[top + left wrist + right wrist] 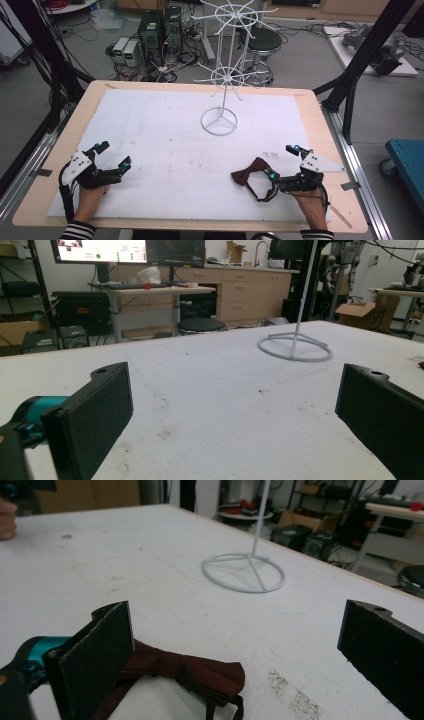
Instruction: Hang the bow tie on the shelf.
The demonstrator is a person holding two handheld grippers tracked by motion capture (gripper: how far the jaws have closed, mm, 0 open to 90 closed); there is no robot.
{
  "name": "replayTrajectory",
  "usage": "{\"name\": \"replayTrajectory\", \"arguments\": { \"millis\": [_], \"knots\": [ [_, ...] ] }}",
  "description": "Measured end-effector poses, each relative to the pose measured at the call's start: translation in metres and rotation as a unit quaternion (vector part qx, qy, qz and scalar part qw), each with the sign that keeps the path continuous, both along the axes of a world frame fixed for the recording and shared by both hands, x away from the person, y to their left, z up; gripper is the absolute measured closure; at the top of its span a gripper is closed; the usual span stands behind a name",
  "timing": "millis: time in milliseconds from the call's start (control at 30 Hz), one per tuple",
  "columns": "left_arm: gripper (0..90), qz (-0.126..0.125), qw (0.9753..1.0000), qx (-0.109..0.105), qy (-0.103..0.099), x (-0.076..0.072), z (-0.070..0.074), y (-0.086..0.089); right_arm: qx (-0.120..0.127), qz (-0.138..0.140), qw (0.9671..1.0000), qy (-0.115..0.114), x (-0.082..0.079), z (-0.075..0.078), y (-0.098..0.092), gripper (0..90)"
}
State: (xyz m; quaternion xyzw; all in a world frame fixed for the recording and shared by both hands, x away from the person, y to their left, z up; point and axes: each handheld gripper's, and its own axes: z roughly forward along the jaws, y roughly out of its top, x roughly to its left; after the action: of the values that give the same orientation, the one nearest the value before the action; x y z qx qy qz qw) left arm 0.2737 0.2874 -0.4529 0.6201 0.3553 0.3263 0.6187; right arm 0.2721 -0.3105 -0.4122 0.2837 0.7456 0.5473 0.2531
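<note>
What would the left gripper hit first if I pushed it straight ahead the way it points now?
Probably nothing close: bare white mat lies ahead of the open left gripper. The wire stand's ring base sits farther off, slightly right of the line; depth is uncertain.

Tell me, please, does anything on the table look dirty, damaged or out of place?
The white mat has brownish stains near its middle. The bow tie lies with its strap loose beside the open right gripper. Nothing looks damaged.
</note>
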Motion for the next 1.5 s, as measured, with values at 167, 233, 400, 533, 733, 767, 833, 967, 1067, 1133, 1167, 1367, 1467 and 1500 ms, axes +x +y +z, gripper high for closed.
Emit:
{"name": "replayTrajectory", "arguments": {
  "millis": [167,233,400,533,733,767,833,967,1067,1133,1167,1367,1467,1500],
  "knots": [
    [2.3,0.001,1.0000,0.000,0.000,0.000,0.000,0.000,-0.030,0.044,0.9986,0.009,0.007,0.019,0.006,0.7],
    [2.3,0.000,1.0000,0.000,-0.001,0.000,0.000,0.000,-0.036,0.063,0.9972,0.015,0.011,0.027,0.010,0.7],
    [2.3,0.001,1.0000,0.000,-0.001,0.000,0.000,0.000,-0.058,0.100,0.9927,0.036,0.020,0.041,0.018,0.7],
    [2.3,0.001,1.0000,0.000,-0.001,0.000,0.000,-0.001,-0.101,0.136,0.9842,0.052,0.030,0.050,0.029,0.7],
    [2.3,0.002,1.0000,0.000,-0.001,0.000,0.000,-0.001,-0.182,0.186,0.9604,0.100,0.042,0.055,0.048,0.7],
    [2.3,0.001,1.0000,0.000,-0.002,0.000,0.000,-0.001,-0.182,0.186,0.9604,0.100,0.042,0.055,0.048,0.7],
    [2.3,0.001,1.0000,-0.001,-0.002,0.000,0.000,-0.001,-0.195,0.194,0.9559,0.103,0.045,0.056,0.052,0.7],
    [2.3,0.001,1.0000,0.000,-0.003,0.000,0.000,-0.001,-0.220,0.226,0.9430,0.106,0.051,0.054,0.059,0.7],
    [2.3,0.001,1.0000,-0.001,-0.001,0.000,0.000,-0.001,-0.240,0.234,0.9364,0.105,0.054,0.053,0.062,0.8],
    [2.3,0.001,1.0000,-0.001,-0.001,0.000,0.000,-0.001,-0.265,0.243,0.9273,0.105,0.057,0.051,0.068,0.8],
    [2.3,0.000,1.0000,-0.001,-0.001,0.000,0.000,-0.001,-0.272,0.246,0.9240,0.108,0.059,0.051,0.069,0.8],
    [2.3,0.001,1.0000,0.000,-0.002,0.000,0.000,-0.001,-0.301,0.253,0.9126,0.110,0.064,0.046,0.075,0.8],
    [2.3,0.001,1.0000,-0.001,-0.001,0.000,0.000,-0.001,-0.316,0.256,0.9062,0.114,0.066,0.042,0.077,0.8],
    [2.3,0.001,1.0000,0.000,-0.002,0.000,0.000,-0.001,-0.322,0.258,0.9031,0.119,0.066,0.041,0.078,0.8]
  ]
}}
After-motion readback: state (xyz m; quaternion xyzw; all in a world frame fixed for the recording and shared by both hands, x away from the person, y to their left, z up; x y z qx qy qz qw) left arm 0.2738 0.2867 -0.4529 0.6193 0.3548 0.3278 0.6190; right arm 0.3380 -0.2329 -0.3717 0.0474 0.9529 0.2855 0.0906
